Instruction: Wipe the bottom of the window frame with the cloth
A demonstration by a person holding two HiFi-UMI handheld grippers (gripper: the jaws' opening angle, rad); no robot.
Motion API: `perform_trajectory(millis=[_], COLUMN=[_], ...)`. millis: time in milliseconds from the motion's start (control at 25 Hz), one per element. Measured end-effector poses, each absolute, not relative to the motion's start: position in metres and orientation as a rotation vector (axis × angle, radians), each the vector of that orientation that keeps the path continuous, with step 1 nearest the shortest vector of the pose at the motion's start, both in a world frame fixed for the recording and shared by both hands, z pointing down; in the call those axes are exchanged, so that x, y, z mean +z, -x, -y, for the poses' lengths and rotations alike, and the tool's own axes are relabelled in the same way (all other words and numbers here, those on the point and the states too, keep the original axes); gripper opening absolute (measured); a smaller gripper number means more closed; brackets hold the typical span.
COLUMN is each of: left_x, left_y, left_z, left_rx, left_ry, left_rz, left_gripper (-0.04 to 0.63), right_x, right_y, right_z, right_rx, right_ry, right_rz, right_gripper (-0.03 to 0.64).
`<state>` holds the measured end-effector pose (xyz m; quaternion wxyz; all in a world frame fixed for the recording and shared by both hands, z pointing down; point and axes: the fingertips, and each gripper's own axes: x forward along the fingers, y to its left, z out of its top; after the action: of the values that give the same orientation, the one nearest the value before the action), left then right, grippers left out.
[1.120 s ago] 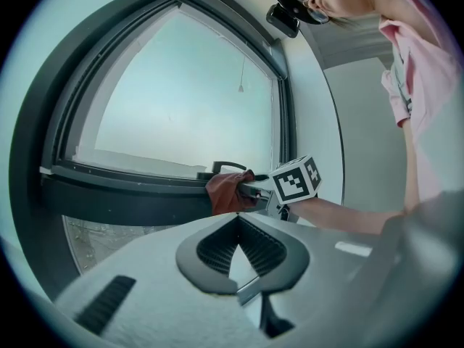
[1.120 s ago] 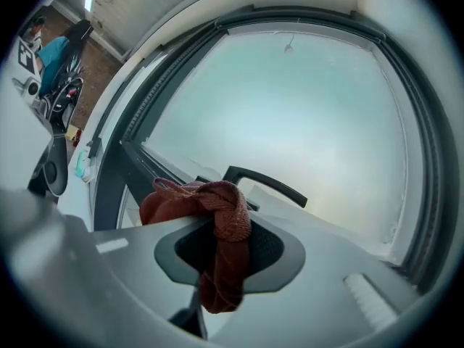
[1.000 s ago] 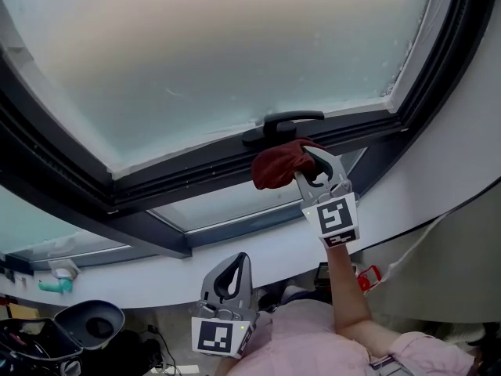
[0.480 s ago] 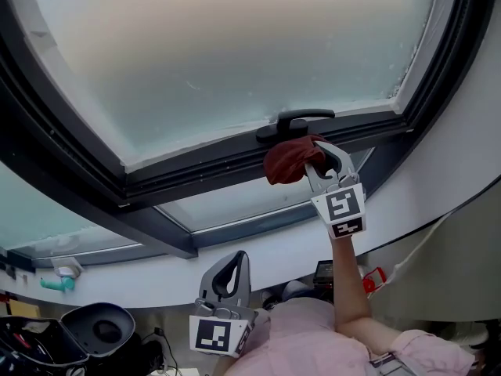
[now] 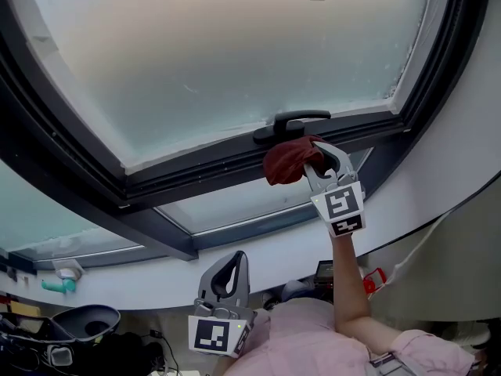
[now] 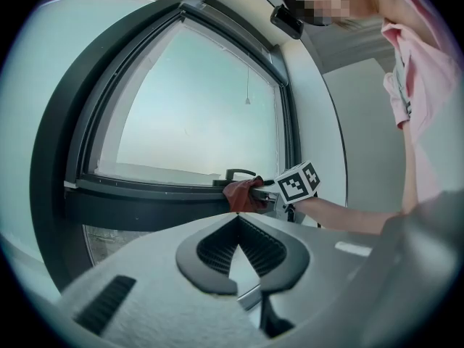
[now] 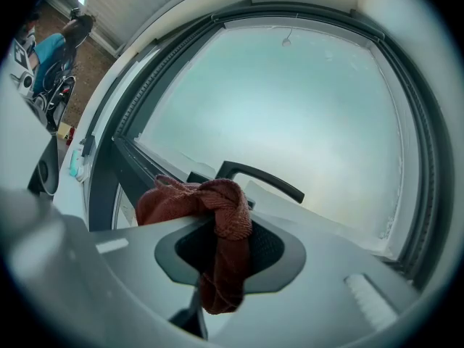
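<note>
A dark red cloth (image 5: 288, 161) is bunched in my right gripper (image 5: 317, 160), whose jaws are shut on it. The cloth (image 7: 217, 227) presses at the dark bottom rail of the window frame (image 5: 196, 171), just below the black window handle (image 5: 290, 123). In the left gripper view the cloth (image 6: 245, 194) and the right gripper's marker cube (image 6: 298, 182) show against the frame. My left gripper (image 5: 232, 271) hangs low near the person's chest, well below the window, its jaws shut and empty.
Frosted glass (image 5: 227, 45) fills the sash above; a lower fixed pane (image 5: 235, 202) lies beneath the rail. A white curved sill (image 5: 156, 269) runs below. A dark round bin (image 5: 82, 321) and a teal object (image 5: 55, 286) sit at lower left.
The right gripper with the cloth slid a little to the right along the bottom rail and then held there. The left gripper stayed put.
</note>
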<state>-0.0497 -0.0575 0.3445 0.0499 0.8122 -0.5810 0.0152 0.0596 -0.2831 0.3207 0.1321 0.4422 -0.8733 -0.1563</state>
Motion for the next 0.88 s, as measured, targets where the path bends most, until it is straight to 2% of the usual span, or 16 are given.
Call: perform_trajectory(millis=[880], left_x=[0.345], left_y=[0.023], left_z=[0.065], left_rx=[0.058], left_ry=[-2.465], left_rz=[1.764], left_gripper=[-0.003], right_x=[0.321], right_y=[-0.096], right_z=[0.296], right_rx=[-0.427], right_ry=[-1.331], right_rz=[2.528], right_gripper=[0.081])
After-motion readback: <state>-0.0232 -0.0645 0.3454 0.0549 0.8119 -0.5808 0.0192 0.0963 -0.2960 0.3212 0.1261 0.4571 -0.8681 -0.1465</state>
